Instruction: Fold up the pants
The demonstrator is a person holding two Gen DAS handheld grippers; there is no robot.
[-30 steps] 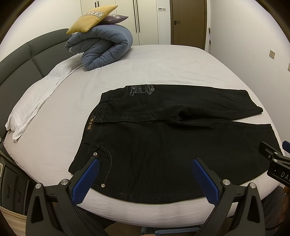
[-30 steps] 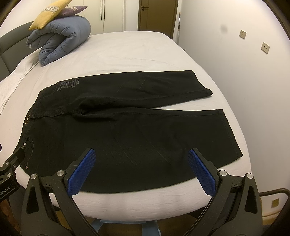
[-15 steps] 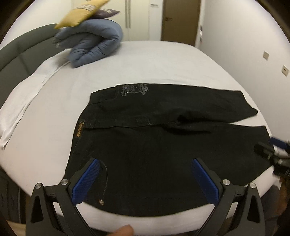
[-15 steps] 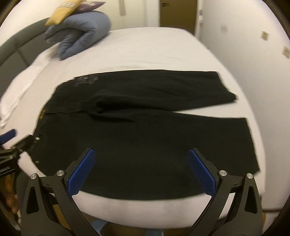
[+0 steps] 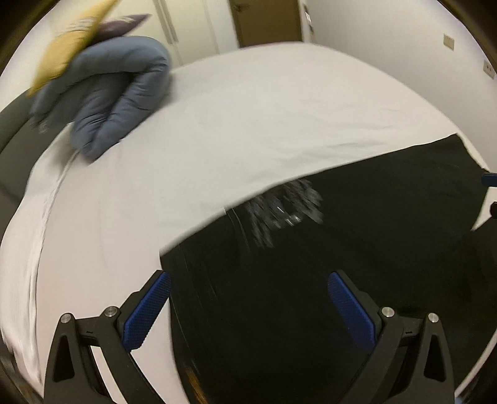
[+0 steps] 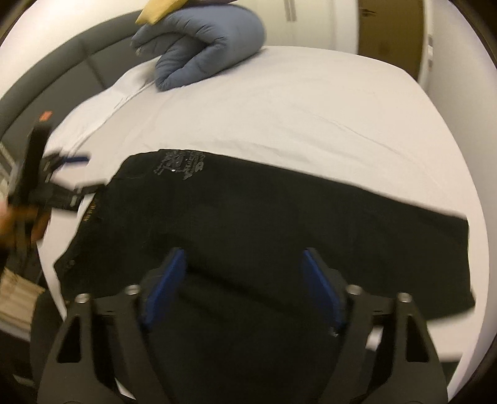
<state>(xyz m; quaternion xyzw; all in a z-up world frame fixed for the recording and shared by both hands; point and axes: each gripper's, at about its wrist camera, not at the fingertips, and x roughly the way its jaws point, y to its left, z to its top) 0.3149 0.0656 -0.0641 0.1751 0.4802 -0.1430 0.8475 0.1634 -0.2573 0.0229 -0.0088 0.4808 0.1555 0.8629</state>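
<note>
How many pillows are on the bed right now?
2: a yellow pillow and a purple pillow, both stacked on the rolled blue duvet at the headboard end. Others may be hidden.

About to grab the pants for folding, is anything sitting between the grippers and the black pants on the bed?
Nothing visible does. The black pants lie flat, uncovered, directly under both the left gripper and right gripper; the blue duvet sits far off.

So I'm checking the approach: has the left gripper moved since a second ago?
Yes. The left gripper moved up along the pants, from their near edge to the waistband.
</note>
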